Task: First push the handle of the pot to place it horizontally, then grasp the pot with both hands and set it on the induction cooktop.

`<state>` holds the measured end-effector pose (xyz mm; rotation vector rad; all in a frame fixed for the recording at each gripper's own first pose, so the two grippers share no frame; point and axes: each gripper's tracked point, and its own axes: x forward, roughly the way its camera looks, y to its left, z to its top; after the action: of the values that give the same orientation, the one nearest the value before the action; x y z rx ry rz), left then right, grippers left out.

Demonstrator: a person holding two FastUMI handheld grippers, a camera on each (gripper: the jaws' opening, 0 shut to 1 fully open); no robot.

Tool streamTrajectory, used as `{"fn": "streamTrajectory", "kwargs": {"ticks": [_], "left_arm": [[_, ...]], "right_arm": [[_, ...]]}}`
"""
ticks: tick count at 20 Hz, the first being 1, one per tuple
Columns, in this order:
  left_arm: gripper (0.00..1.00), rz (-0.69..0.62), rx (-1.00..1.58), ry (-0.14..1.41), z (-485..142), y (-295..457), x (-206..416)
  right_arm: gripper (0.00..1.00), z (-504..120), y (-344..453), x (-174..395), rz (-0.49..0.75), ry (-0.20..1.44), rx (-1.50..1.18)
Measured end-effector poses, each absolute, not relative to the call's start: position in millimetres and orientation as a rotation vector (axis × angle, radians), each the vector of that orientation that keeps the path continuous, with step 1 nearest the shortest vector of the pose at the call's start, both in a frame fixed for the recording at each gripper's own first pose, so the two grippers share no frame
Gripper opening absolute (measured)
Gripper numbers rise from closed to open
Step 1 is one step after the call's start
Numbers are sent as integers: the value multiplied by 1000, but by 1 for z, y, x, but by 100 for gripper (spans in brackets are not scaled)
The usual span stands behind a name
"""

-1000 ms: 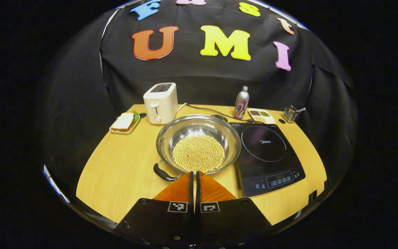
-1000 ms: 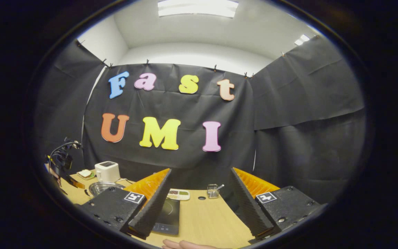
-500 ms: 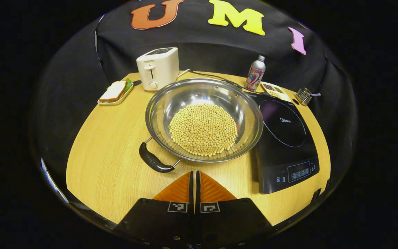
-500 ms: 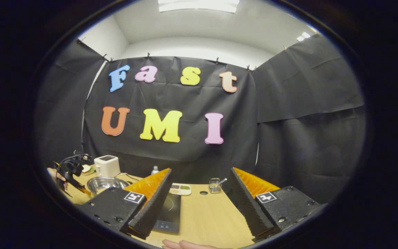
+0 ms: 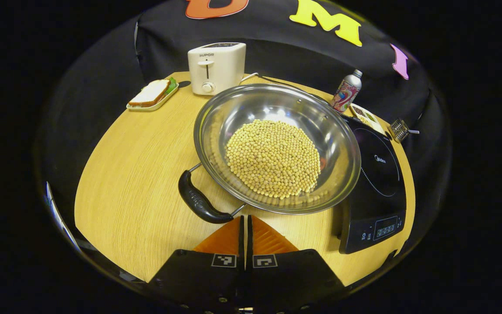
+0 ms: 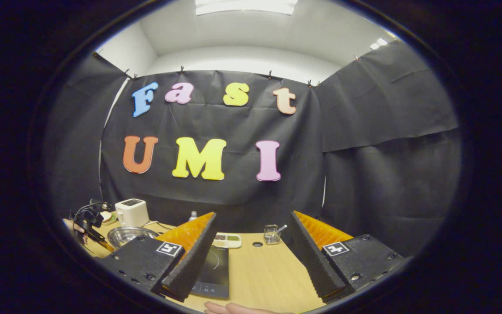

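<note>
The pot (image 5: pixel 277 144) is polished metal, bright and mirror-like inside, with a smooth, glossy black plastic handle (image 5: pixel 198 203). The counter (image 5: pixel 137 174) looks like pale wood with fine straight grain and a matt finish. The induction cooktop (image 5: pixel 377 174) has a glossy black glass-like top. The toaster (image 5: pixel 216 67) is smooth cream plastic. The bottle (image 5: pixel 346 91) has a metallic sheen. The booth's wall is matt cloth.

Left view close above pot (image 5: pixel 277 144) — right view level, farther back.
</note>
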<state>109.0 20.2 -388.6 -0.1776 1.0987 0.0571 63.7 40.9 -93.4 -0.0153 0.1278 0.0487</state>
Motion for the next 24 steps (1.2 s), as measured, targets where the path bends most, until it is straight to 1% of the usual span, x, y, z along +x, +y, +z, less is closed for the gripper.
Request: {"fn": "streamTrajectory", "kwargs": {"ticks": [5, 6, 9, 11, 12, 13, 16, 17, 18, 24], "left_arm": [[11, 114, -195, 1093, -392, 46, 122], [0, 118, -206, 1092, -392, 49, 125], [0, 130, -208, 1090, -396, 62, 134], [11, 140, -220, 1090, -396, 72, 142], [10, 150, -230, 1084, -396, 77, 149], [0, 158, -240, 1081, -396, 82, 155], [0, 173, -302, 1075, -398, 97, 168], [11, 177, -304, 1074, -400, 101, 174], [0, 187, -291, 1077, -402, 107, 179], [0, 202, -247, 1077, -407, 123, 207]], "right_arm": [[100, -78, 52, 68, 61, 100, 15], [100, -78, 53, 70, 53, 95, 8], [100, -80, 64, 80, 47, 95, -16], [100, -80, 77, 85, 69, 101, -4], [100, -78, 81, 88, 74, 99, 4], [100, -76, 84, 90, 78, 93, 8], [100, -66, 91, 96, 81, 52, 13], [100, -66, 92, 95, 79, 42, 15], [100, -68, 94, 97, 79, 41, 15], [100, -99, 105, 107, 102, 136, 83]]}}
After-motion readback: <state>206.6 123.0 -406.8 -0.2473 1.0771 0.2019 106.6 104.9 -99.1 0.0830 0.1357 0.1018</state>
